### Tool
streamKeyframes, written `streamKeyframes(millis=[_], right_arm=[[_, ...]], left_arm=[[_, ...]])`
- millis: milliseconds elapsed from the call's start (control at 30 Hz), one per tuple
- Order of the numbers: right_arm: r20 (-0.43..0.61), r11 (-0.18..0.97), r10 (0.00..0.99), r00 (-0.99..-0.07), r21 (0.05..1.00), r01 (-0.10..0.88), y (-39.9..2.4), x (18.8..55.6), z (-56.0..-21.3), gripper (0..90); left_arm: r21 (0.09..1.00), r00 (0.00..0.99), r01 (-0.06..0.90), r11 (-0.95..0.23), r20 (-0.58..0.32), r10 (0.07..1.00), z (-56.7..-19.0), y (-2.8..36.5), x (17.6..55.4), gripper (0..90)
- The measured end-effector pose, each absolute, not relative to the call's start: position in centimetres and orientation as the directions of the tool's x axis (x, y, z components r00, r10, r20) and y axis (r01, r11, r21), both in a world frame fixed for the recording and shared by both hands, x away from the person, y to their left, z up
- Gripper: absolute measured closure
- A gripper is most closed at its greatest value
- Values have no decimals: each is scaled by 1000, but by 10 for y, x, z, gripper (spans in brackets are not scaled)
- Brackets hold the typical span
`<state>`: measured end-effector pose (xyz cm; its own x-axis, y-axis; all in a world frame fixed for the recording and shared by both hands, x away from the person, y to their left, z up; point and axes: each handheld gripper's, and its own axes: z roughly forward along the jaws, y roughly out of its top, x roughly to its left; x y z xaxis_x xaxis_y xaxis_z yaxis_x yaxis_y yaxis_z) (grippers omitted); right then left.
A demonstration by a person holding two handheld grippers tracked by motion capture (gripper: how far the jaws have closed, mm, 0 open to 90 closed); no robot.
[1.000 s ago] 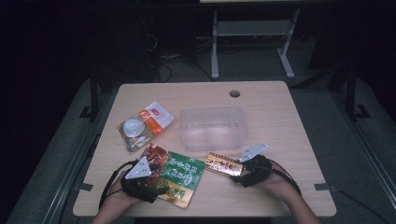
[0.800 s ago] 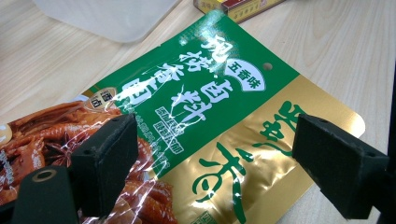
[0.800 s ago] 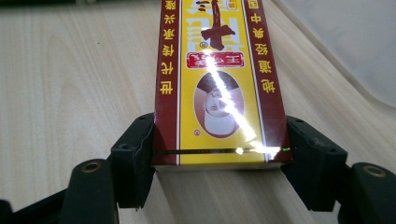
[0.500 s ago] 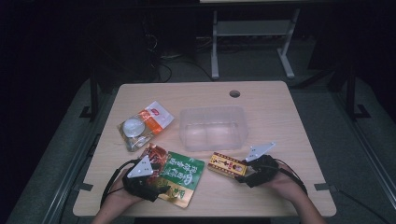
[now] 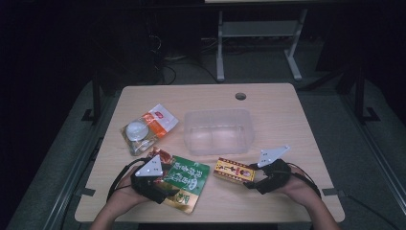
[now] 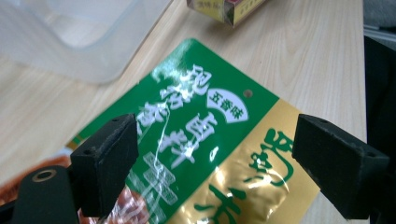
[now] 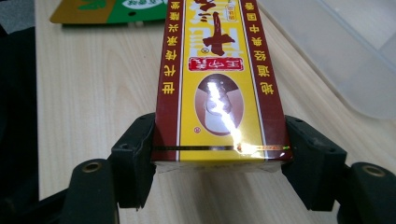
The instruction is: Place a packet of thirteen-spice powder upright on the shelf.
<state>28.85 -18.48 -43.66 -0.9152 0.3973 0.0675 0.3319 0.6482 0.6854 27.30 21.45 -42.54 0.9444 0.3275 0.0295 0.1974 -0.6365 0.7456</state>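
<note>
A yellow and dark-red box lies near the table's front edge, right of centre. My right gripper is shut on its near end. In the right gripper view both black pads press the long sides of the box. My left gripper hovers over a green and gold packet at the front left. In the left gripper view its jaws stand wide apart above the green packet and hold nothing, so the left gripper is open.
A clear plastic tub stands mid-table, just beyond the box and packet. An orange packet with a round white lid on it lies at the left. A red-brown packet sticks out from under the green one. A cable hole is at the back.
My right gripper has drawn the box a little to the right and slightly up. My left gripper has shifted slightly over the green packet, its jaws still apart.
</note>
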Motion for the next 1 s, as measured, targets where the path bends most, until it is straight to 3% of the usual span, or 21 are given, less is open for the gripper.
streamKeyframes(millis=[567,1000], right_arm=[[49,661,259,-965,719,214,-163,302,-417,322],[38,669,202,-979,724,166,-146,313,-409,323]], left_arm=[[711,971,116,-693,65,229,-409,190,298,138],[707,991,72,-703,32,133,-401,168,314,127]])
